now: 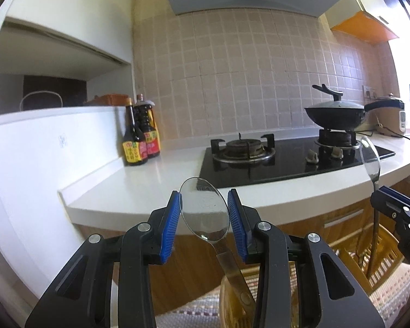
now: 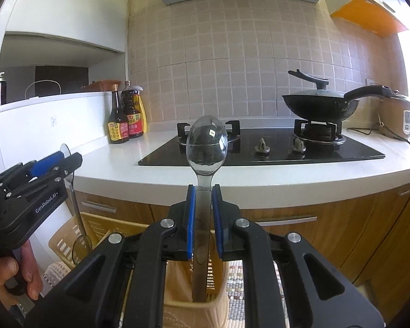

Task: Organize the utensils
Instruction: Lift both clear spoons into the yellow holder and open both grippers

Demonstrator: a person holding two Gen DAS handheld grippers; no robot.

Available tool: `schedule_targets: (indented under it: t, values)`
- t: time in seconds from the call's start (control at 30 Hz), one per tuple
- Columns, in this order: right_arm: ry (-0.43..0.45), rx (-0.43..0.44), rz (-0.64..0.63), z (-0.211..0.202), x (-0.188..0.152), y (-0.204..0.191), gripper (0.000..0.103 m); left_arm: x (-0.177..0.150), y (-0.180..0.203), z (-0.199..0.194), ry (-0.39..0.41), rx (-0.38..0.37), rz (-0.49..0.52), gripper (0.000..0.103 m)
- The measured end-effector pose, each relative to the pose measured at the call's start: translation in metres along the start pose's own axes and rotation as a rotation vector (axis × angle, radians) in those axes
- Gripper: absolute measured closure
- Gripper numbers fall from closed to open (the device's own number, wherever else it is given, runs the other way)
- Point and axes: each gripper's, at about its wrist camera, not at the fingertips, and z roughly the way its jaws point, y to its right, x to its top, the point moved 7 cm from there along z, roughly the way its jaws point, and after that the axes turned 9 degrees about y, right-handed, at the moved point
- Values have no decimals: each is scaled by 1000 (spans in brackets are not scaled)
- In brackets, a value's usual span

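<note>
In a home kitchen, two hand-held claws are each lifting a clear plastic spoon with a dull metal handle above slatted yellow-beige plastic baskets on the floor. The right claw (image 2: 204, 207) is closing narrowly on the neck of its clear-bowled, metal-handled spoon (image 2: 206, 145), just below the bowl, with the handle hanging down into the pale slatted basket (image 2: 194, 309) under it. The left claw (image 1: 205, 218) is standing wider, its blue ribbed pads (image 1: 170, 227) flanking the bowl of the second clear-bowled spoon (image 1: 205, 207); whether both pads are actually pressing on it cannot be told, though the spoon is standing upright between them, handle trailing down toward the rounded yellow basket (image 1: 227, 295).

Both spoons are looking light and stiff, and the glossy bowls are probably slippery and easy to scratch or crack under a hard squeeze. The flat metal handle or the neck is likely the surer place to take hold, as the right claw is doing.

Beyond them, the white tabletop (image 1: 155, 180) is carrying a black glass gas hob (image 1: 287, 164), a lidded black wok (image 1: 336, 112) and two dark sauce bottles (image 1: 140, 136).
</note>
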Motion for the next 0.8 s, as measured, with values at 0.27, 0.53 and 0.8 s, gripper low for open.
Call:
schedule_targets:
  t: [0.27, 0.53, 0.8]
  values:
    - [-41, 27, -26, -21, -12, -4, 88, -13, -3, -11, -67, -32, -19, 65]
    - [-104, 63, 8, -54, -12, 1, 77, -13, -17, -34, -136, -111, -117, 60]
    - [-127, 99, 40, -94, 0, -4, 76, -3, -27, -75, -195, -208, -198, 56]
